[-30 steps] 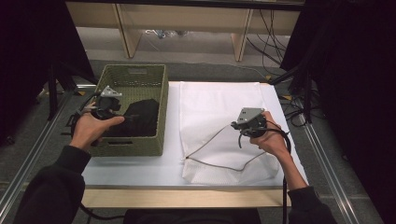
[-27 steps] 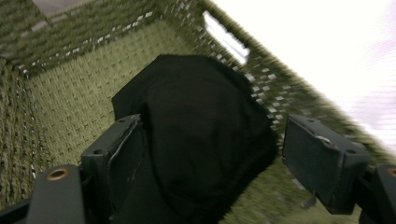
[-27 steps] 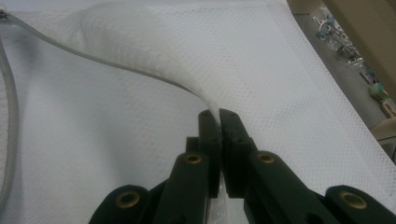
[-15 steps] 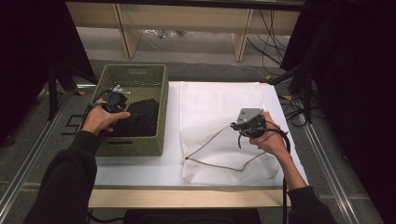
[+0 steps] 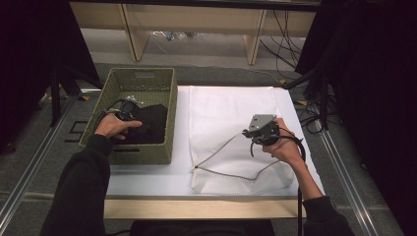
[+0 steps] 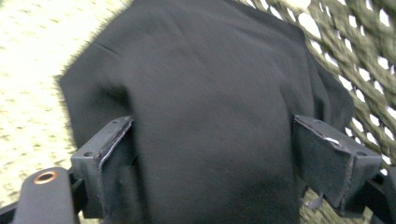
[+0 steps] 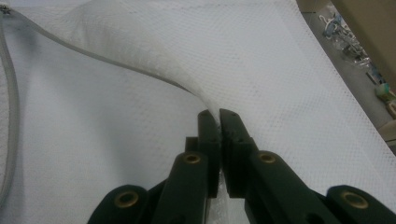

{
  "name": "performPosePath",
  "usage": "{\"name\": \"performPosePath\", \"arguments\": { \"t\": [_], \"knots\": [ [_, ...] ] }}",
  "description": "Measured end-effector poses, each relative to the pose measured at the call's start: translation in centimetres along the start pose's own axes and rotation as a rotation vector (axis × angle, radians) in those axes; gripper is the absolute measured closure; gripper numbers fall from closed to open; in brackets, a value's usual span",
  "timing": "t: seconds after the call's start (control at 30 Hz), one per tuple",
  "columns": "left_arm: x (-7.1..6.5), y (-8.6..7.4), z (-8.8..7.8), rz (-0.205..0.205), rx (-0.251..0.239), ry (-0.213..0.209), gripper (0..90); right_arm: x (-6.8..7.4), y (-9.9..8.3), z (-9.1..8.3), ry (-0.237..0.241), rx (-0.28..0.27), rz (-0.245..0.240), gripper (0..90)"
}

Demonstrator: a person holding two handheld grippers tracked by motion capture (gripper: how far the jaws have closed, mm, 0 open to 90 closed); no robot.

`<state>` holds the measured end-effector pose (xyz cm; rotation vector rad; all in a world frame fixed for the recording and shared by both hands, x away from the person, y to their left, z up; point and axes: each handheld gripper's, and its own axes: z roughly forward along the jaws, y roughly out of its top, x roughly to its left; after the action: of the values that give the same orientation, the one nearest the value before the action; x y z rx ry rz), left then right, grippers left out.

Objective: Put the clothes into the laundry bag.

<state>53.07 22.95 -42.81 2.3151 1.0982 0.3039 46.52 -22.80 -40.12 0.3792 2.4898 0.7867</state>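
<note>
Moved deeper into the woven basket (image 5: pixel 162 142), the left gripper (image 6: pixel 212 154) straddles black cloth (image 6: pixel 205 93), jaws spread; the right gripper (image 7: pixel 219 116) pinches the white mesh bag (image 7: pixel 261 60).

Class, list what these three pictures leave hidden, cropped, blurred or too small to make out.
- High view: left gripper jaws, hidden by the hand and lost against the black cloth.
- Left gripper view: basket floor under the cloth; picture blurred.
- Right gripper view: mesh bag inside, covered by its top layer.
- High view: small items on the floor, too small.
</note>
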Motion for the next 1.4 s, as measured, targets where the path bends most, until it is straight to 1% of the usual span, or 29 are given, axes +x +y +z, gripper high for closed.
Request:
{"name": "performPosePath", "arguments": {
  "t": [0.07, 0.17, 0.2, 0.23, 0.27, 0.3, 0.37, 0.43, 0.53, 0.57, 0.6, 0.63, 0.7, 0.73, 0.77, 0.8, 0.87, 0.9, 0.93, 0.97, 1.0, 1.1, 1.13, 1.17, 1.23, 1.27, 1.33, 1.37, 1.4],
  "knots": [
    [-0.2, -0.1, 0.7, 0.025, 0.028, 0.003, 15.0, 0.0, 0.0, 0.1, 0.000, 0.000, 0.000, 88.2],
    [-0.4, -0.2, 1.1, 0.031, 0.043, -0.001, 14.4, 0.0, 0.0, 0.1, 0.000, 0.001, 0.001, 88.2],
    [-0.4, -0.2, 1.2, 0.060, 0.065, -0.002, 10.2, 0.0, 0.0, 0.1, 0.001, 0.001, 0.002, 88.2],
    [-0.6, -0.2, 1.5, 0.055, 0.063, 0.003, 10.2, 0.0, 0.0, 0.1, 0.001, 0.001, 0.002, 88.2],
    [-0.6, -0.3, 1.7, 0.076, 0.082, 0.004, 9.3, 0.0, 0.0, 0.1, 0.001, -0.003, -0.011, 88.2],
    [-0.7, -0.3, 1.9, 0.082, 0.085, -0.001, 5.4, 0.1, 0.0, 0.1, 0.003, 0.001, 0.007, 88.1],
    [-0.6, -0.6, 2.5, 0.085, 0.116, -0.004, 3.8, 0.1, 0.0, 0.1, 0.007, 0.004, 0.003, 88.2],
    [-0.8, -0.8, 3.1, 0.097, 0.173, 0.011, 0.0, 0.3, 0.0, 0.0, 0.003, 0.014, 0.038, 88.1],
    [-0.7, -0.8, 3.3, 0.095, 0.181, 0.011, 0.0, 0.3, 0.0, 0.1, 0.005, 0.014, 0.026, 88.1],
    [-0.7, -0.8, 3.4, 0.075, 0.171, 0.014, 0.3, 0.3, 0.0, 0.0, 0.004, 0.014, 0.028, 88.0],
    [-0.5, -0.7, 3.2, 0.078, 0.179, 0.025, 3.2, 0.2, 0.0, 0.1, 0.004, 0.011, 0.022, 88.0],
    [-0.5, -0.7, 3.2, 0.064, 0.177, 0.028, 13.8, 0.1, -0.1, 0.1, 0.006, 0.003, 0.004, 88.0],
    [-0.4, -0.7, 3.1, 0.037, 0.175, 0.016, 17.6, 0.1, -0.1, 0.1, 0.007, 0.005, 0.004, 88.0],
    [0.0, -0.5, 2.6, 0.009, 0.192, 0.009, 25.6, 0.1, -0.1, 0.2, 0.008, 0.005, 0.006, 88.0],
    [0.1, -0.3, 2.4, -0.034, 0.181, 0.009, 43.3, 0.2, -0.1, 0.2, 0.010, 0.005, 0.004, 88.0],
    [0.4, -0.2, 2.2, -0.051, 0.173, 0.007, 49.2, 0.2, -0.1, 0.2, 0.008, 0.009, 0.004, 88.0],
    [0.8, -0.1, 1.9, -0.059, 0.189, 0.032, 53.0, 0.1, -0.1, 0.2, 0.011, 0.008, 0.003, 88.0],
    [0.6, -0.1, 1.9, -0.104, 0.162, 0.057, 53.8, 0.1, -0.1, 0.1, 0.010, 0.013, 0.015, 88.0],
    [0.8, 0.0, 1.9, -0.095, 0.160, 0.087, 53.7, 0.0, -0.2, 0.2, 0.009, 0.010, 0.017, 88.0],
    [0.9, 0.0, 2.0, -0.117, 0.152, 0.099, 53.7, 0.0, -0.2, 0.2, 0.009, 0.010, 0.017, 88.0],
    [1.0, 0.0, 2.1, -0.116, 0.151, 0.096, 52.7, 0.2, -0.2, 0.1, 0.004, 0.013, 0.038, 88.0],
    [1.1, -0.2, 2.0, -0.111, 0.139, 0.085, 42.6, 0.1, -0.2, 0.1, 0.004, 0.016, 0.034, 88.0],
    [1.1, -0.3, 2.1, -0.103, 0.126, 0.089, 32.5, 0.1, -0.2, 0.2, 0.005, 0.016, 0.026, 88.0],
    [1.1, -0.5, 2.1, -0.084, 0.132, 0.081, 26.9, 0.1, -0.2, 0.2, 0.005, 0.016, 0.028, 88.0],
    [0.9, -0.7, 2.5, -0.062, 0.168, 0.051, 23.2, 0.1, -0.2, 0.2, 0.005, 0.018, 0.028, 88.0],
    [0.8, -0.8, 2.6, -0.036, 0.186, 0.053, 20.2, 0.1, -0.2, 0.2, 0.006, 0.019, 0.026, 88.0],
    [0.7, -0.7, 2.9, -0.041, 0.182, 0.086, 21.1, 0.1, -0.2, 0.2, 0.005, 0.018, 0.027, 88.0],
    [1.0, -0.7, 3.0, -0.044, 0.205, 0.101, 25.3, 0.2, -0.2, 0.1, 0.006, 0.021, 0.036, 87.9],
    [1.0, -0.7, 3.0, -0.044, 0.205, 0.101, 28.2, 0.2, -0.2, 0.1, 0.006, 0.021, 0.036, 87.9]
  ]
}}
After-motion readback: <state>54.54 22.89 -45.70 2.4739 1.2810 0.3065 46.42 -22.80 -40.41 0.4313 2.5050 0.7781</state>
